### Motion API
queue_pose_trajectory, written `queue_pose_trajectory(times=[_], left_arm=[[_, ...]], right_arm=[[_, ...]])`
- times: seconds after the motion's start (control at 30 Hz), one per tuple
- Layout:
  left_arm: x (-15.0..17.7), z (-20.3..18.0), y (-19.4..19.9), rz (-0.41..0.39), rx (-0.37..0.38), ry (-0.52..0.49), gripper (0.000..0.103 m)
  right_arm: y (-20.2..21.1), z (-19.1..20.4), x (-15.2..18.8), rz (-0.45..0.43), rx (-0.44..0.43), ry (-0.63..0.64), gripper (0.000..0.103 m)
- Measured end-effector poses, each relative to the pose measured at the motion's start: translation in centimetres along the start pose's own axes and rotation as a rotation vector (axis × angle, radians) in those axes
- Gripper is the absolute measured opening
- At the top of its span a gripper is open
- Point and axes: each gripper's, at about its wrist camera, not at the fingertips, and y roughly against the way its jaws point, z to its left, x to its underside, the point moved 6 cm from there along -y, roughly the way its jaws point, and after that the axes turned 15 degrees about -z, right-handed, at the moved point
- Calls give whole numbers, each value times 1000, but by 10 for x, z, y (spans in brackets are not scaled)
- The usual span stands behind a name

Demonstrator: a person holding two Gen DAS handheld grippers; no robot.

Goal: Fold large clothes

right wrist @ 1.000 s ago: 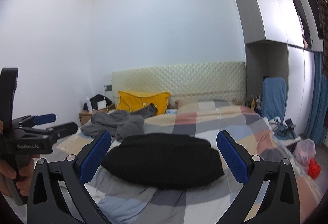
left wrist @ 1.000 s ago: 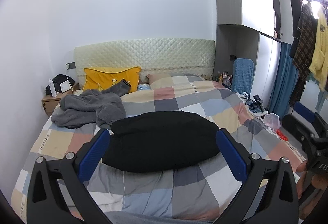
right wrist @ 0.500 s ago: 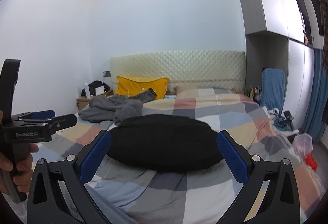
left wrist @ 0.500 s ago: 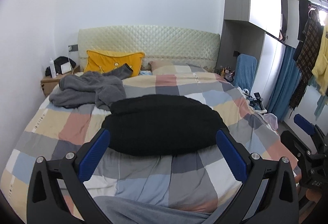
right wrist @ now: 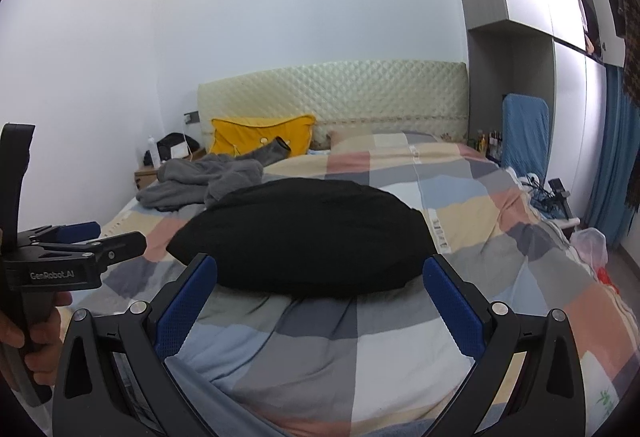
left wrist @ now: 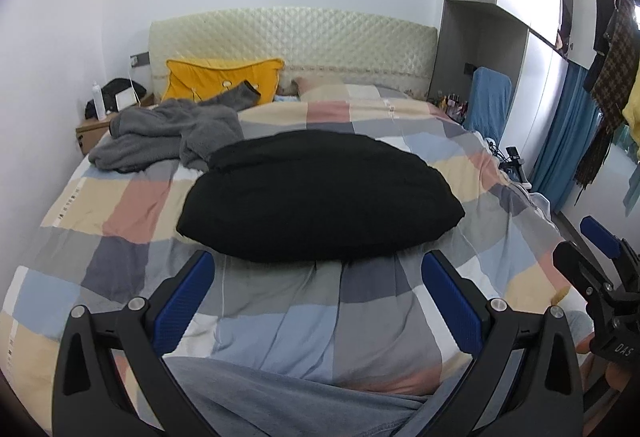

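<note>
The left gripper [left wrist: 318, 291] is spread wide and holds nothing; its blue pads [left wrist: 185, 301] hang above the near part of the bed [left wrist: 120, 205]. The right gripper [right wrist: 320, 295] is likewise spread wide and holds nothing, positioned beside the left one over the checked quilt [right wrist: 460, 209]. The black garment [left wrist: 320, 193] lies in a compact, rounded shape at the centre of the quilt, just ahead of both grippers and untouched by either. A grey garment [left wrist: 168, 133] lies crumpled near the far left corner of the bed, touching the black garment's far edge. A yellow pillow [left wrist: 216, 77] leans against the quilted headboard [left wrist: 320, 33].
</note>
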Motion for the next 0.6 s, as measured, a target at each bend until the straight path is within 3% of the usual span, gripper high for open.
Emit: queue_pose_trajectory(times=[0.6], left_arm=[[9, 4, -7, 21, -45, 5, 103]], right_arm=[[-10, -2, 6, 22, 1, -1, 103]])
